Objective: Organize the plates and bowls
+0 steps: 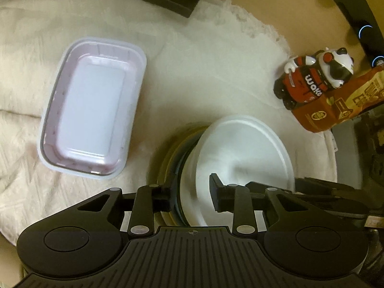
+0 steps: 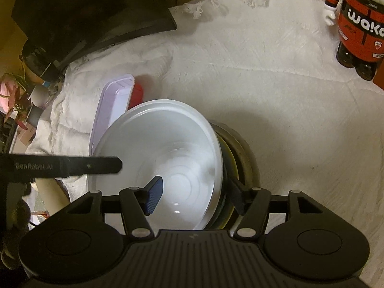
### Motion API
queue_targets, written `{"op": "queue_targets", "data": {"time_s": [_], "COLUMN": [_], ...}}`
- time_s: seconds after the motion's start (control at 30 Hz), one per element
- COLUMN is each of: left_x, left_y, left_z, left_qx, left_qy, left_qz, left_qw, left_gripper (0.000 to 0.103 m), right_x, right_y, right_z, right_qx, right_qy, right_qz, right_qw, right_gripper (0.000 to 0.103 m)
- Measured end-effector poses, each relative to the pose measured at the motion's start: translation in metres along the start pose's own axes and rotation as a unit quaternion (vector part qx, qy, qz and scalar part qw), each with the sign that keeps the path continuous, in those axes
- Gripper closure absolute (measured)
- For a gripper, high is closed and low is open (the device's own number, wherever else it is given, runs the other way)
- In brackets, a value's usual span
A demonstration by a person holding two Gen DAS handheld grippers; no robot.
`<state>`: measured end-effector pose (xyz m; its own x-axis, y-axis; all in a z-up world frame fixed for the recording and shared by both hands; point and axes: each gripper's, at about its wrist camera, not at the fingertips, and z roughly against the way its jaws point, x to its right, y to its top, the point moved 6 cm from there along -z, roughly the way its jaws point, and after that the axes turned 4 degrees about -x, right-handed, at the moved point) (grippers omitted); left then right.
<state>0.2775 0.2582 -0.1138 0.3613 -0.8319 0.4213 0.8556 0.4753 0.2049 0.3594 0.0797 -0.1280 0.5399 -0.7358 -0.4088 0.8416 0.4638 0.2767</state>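
A white bowl (image 1: 240, 158) sits tilted in the lower middle of the left wrist view, leaning on a stack of darker dishes (image 1: 172, 158). Only the edges of that stack show, so how many dishes are in it is hard to tell. The left gripper (image 1: 192, 198) has one finger inside the bowl and one outside the stack. The fingers sit on both sides of the rims, but the outer pad is hidden, so it is not clear if they squeeze.

In the right wrist view, the right gripper (image 2: 195, 198) also sits over the bowl (image 2: 163, 158). Its blue pad is inside the bowl and not touching the wall; the other finger is behind the dark dishes (image 2: 236, 158). Its fingers look spread around them. The left gripper's finger (image 2: 72, 165) pokes in from the left edge.

A lilac box (image 1: 92, 108) with a white rim lies in the middle left of the left wrist view, on a white cloth (image 1: 204, 72). In the right view the bowl hides part of the box, and something red (image 2: 138, 94) peeks out behind it. A toy figure (image 1: 312, 76) at the right edge stands beside a brown packet (image 1: 340, 105) that is cut off.
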Motion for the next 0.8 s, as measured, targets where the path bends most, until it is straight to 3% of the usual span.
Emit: {"op": "queue_targets", "data": {"time_s": [0.13, 0.17, 0.27, 0.6, 0.8], "left_x": [0.001, 0.004, 0.011, 0.011, 0.009], "left_y": [0.0, 0.0, 0.001, -0.002, -0.004], "left_z": [-0.001, -0.001, 0.003, 0.017, 0.013], "left_qx": [0.001, -0.001, 0.01, 0.022, 0.029], "left_qy": [-0.002, -0.014, -0.005, -0.018, -0.007], "left_qz": [0.003, 0.003, -0.012, 0.01, 0.023], "left_qw": [1.0, 0.9999, 0.9999, 0.9995, 0.9993], "left_gripper": [0.072, 0.067, 0.067, 0.07, 0.07], "right_x": [-0.001, -0.001, 0.001, 0.0, -0.008], "right_y": [0.002, 0.002, 0.0, -0.003, -0.003], "right_z": [0.004, 0.004, 0.007, 0.025, 0.038], "right_qx": [0.005, 0.006, 0.008, 0.034, 0.048], "right_qy": [0.013, 0.016, 0.026, 0.04, 0.052], "right_qz": [-0.01, -0.009, -0.009, 0.001, 0.011], "right_qw": [1.0, 1.0, 1.0, 0.999, 0.997], "right_gripper": [0.037, 0.037, 0.037, 0.038, 0.039]}}
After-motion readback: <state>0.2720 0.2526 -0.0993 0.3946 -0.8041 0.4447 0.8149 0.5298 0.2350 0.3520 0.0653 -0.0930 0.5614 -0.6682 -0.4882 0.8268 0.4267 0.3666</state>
